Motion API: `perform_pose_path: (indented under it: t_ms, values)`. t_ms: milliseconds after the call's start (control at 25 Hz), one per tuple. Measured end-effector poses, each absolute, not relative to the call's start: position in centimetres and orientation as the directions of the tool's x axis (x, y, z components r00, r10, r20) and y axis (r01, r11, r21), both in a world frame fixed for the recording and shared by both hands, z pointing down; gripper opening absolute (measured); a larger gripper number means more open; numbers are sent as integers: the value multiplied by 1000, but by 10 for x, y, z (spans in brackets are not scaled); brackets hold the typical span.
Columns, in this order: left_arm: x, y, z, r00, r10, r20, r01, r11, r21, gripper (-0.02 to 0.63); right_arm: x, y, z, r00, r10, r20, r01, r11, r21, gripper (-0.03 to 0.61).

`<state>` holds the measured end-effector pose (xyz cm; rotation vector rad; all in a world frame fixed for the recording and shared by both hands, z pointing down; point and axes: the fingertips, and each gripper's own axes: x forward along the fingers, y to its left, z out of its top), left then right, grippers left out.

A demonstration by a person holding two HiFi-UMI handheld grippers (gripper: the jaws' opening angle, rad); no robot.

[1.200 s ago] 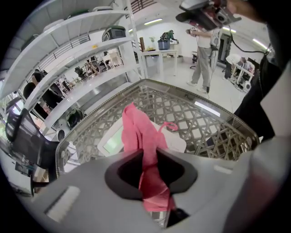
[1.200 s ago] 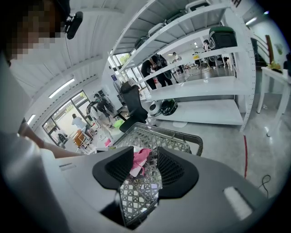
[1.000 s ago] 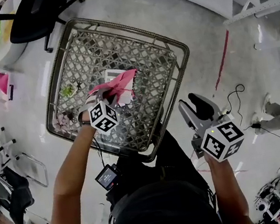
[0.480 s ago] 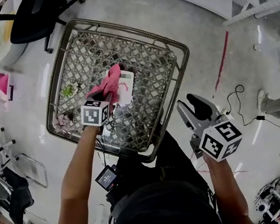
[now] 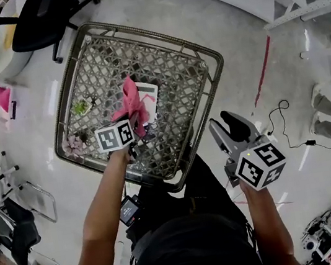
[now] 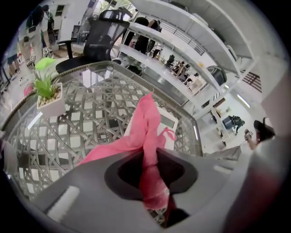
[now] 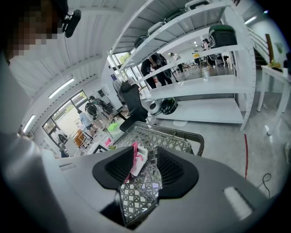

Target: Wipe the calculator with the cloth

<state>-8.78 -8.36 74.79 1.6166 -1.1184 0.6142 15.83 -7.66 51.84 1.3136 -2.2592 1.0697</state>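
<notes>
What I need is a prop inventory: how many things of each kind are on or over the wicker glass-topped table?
White rectangular calculator: 1
Pink fabric cloth, held over it: 1
Small potted plants: 2, a green leafy plant in a white square pot and a dusky pink succulent
Total: 4

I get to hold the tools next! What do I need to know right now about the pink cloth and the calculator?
Left tool: shut on the pink cloth.
Right tool: open, empty, held beside the table, not over it.
Calculator: flat on the table, cloth draped over part of it.
Done: cloth gripped and brought to the calculator.
To do: wipe across its face; how much is already wiped can't be told.
</notes>
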Motion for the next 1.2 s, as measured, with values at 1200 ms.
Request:
perform_pose_path:
  t_ms: [1200]
  values:
    - [-73, -30, 750, 412, -165, 896, -759, -606, 238, 140, 143, -64, 510, -530, -607, 592, -844, 312, -436, 161]
